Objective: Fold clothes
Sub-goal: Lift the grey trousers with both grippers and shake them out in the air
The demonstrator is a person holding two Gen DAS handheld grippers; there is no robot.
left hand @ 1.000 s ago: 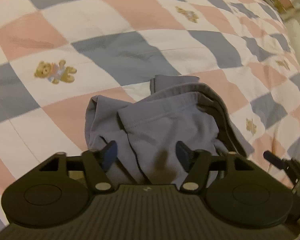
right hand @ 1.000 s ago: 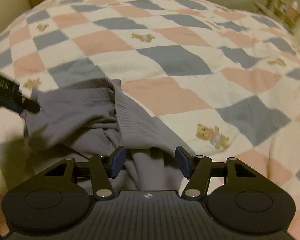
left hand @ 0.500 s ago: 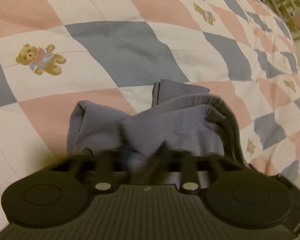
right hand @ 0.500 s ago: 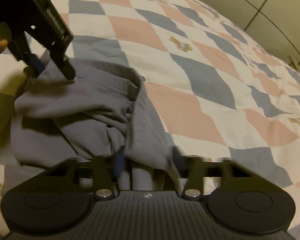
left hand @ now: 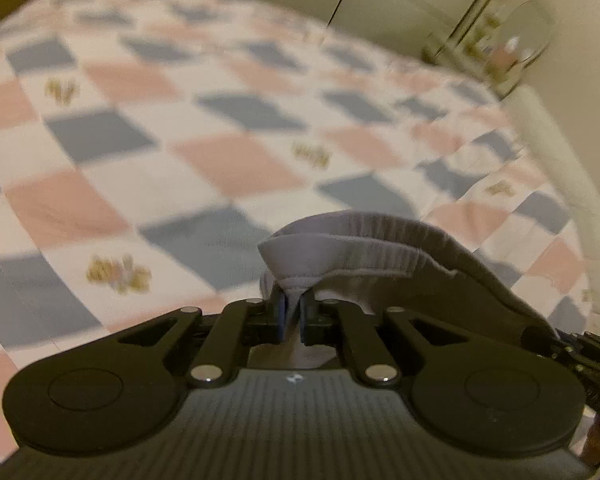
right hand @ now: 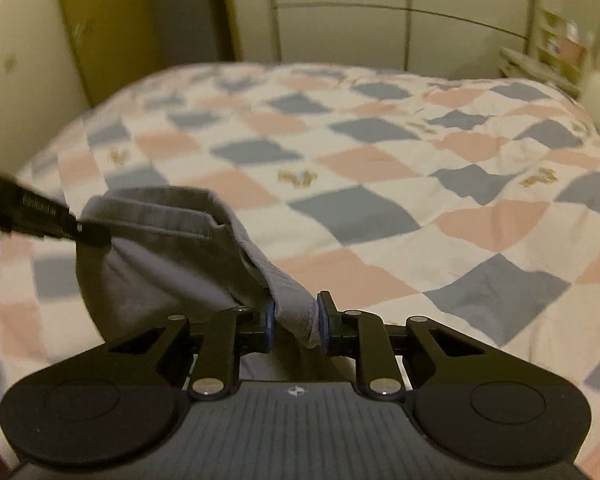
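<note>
A grey-lilac garment [left hand: 364, 248] with a ribbed waistband hangs lifted above the checked bedspread [left hand: 204, 168]. My left gripper [left hand: 291, 316] is shut on one end of its waistband, the blue pads pressed on the hem. In the right wrist view the same garment [right hand: 168, 256] stretches from my right gripper [right hand: 296, 322], shut on a fold of cloth, across to the left gripper [right hand: 80, 232] at the left edge. The lower part of the garment is hidden behind the gripper bodies.
The bedspread [right hand: 380, 184] of pink, blue and white squares with small bear prints covers the whole bed. Cupboard doors [right hand: 380, 12] stand behind the bed, and a shelf with small items [right hand: 556, 48] is at the far right. A pale padded edge [left hand: 556, 152] runs along the right.
Both grippers went from open over the crumpled garment to shut on its waistband. They have lifted it off the bedspread, and both views now look level across the bed.
</note>
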